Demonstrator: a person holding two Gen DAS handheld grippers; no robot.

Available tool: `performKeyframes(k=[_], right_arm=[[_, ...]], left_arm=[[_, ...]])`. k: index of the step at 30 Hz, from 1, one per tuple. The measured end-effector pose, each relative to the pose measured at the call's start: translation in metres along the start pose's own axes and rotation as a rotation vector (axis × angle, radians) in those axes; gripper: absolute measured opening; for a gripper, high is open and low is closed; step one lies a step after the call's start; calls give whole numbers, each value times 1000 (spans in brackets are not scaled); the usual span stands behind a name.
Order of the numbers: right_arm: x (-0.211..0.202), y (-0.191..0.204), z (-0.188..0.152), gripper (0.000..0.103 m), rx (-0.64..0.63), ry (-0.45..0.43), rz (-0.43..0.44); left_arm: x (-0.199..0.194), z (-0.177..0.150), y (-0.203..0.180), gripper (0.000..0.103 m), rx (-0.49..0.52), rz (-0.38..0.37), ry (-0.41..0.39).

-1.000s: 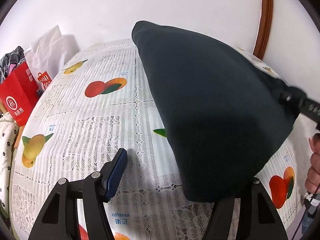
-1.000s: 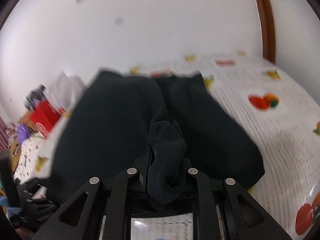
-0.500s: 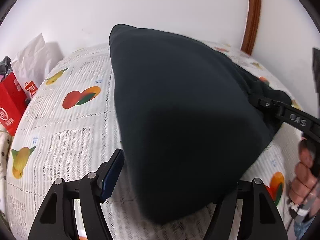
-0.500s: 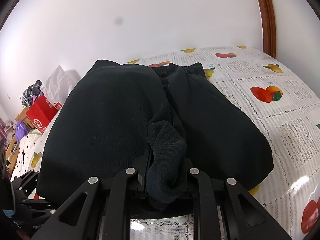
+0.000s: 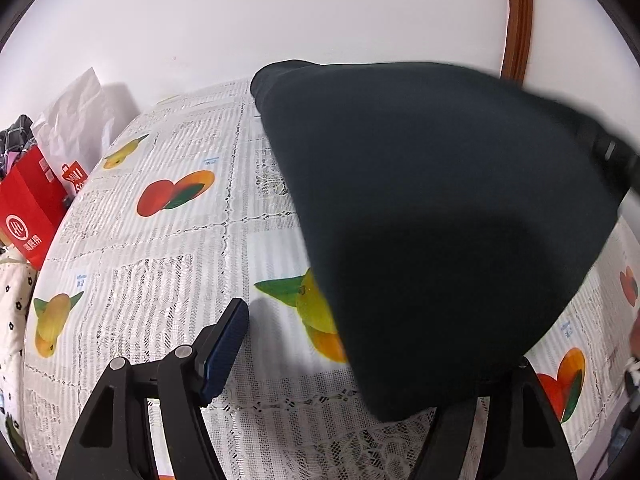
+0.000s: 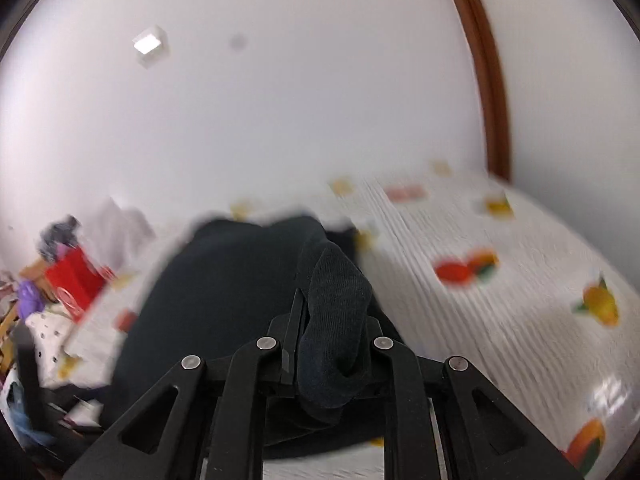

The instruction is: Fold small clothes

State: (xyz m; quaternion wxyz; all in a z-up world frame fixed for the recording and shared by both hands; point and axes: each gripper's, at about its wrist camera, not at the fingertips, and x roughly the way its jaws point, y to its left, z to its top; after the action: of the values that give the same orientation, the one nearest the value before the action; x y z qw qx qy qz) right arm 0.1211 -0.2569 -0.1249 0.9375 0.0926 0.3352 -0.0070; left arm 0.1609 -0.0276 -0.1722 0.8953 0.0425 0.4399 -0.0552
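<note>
White walls back a fruit-print tablecloth (image 5: 168,264). At 6 o'clock the right gripper (image 6: 328,344), jaws closing, pinches the dark garment (image 6: 224,300). The left gripper (image 5: 360,344) gapes wide, gripping nothing, cloth draping its 3 o'clock side.

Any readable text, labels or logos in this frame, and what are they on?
Red paper shopping bag: white circular logo with white characters beneath, too small to read.
Second red-and-white bag: partial white letters, cut off, not legible.
Fruit-printed lace tablecloth: small blue labels, unreadable.
Right wrist view: too blurred.
</note>
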Motion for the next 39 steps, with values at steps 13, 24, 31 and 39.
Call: performKeyframes(k=[13, 24, 31, 39], right_arm=[[36, -10, -9, 17, 42, 157, 7], [27, 11, -17, 23, 43, 180, 146], [28, 23, -19, 21, 14, 181, 111], [-5, 7, -15, 16, 55, 40, 152]], left_arm=[[-15, -6, -7, 17, 45, -48, -33], [-21, -11, 40, 15, -44, -56, -11], [-17, -10, 36, 46, -54, -142, -2], [-11, -8, 25, 42, -17, -30, -7]])
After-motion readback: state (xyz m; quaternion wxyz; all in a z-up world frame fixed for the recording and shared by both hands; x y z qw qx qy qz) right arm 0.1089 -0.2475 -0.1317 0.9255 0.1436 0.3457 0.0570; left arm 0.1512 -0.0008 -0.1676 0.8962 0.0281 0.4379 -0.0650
